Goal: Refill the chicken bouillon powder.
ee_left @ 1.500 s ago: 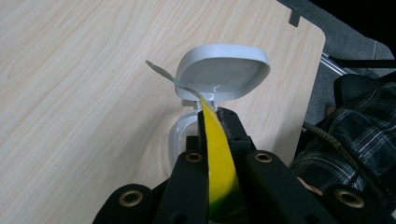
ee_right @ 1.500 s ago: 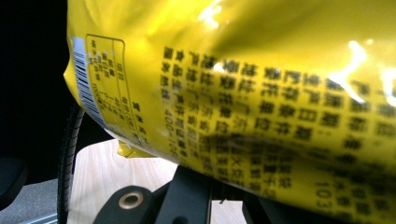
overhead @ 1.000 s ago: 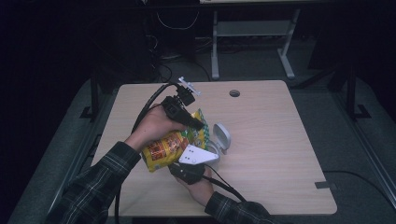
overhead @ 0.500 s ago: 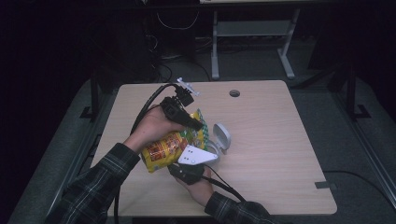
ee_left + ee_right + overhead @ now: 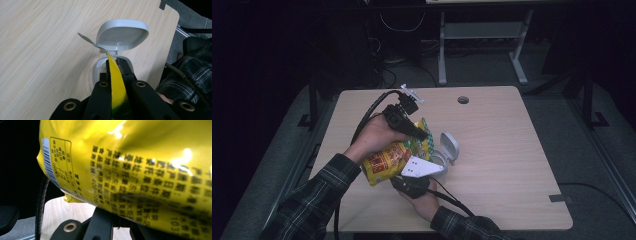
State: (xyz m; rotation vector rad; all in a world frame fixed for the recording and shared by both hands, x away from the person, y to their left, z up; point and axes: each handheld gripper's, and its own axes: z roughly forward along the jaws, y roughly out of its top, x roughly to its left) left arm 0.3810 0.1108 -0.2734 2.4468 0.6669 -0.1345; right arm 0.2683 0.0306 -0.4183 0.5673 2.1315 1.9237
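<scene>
Yellow snack bag (image 5: 393,159) edge clenched in left gripper (image 5: 117,65) jaws — right gripper's (image 5: 416,176) jaws hidden, state unclear — bare table (image 5: 512,150) rightward.

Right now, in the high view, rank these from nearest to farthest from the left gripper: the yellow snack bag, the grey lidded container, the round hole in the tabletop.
1. Yellow snack bag: pinched in the left gripper, beneath the hand.
2. Grey lidded container: just right of the jaws, lid open.
3. Round hole: near the table's far edge.

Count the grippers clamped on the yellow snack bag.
2. The left gripper pinches the yellow snack bag at its thin edge, near the open grey container; the right gripper grips its lower side.
</scene>
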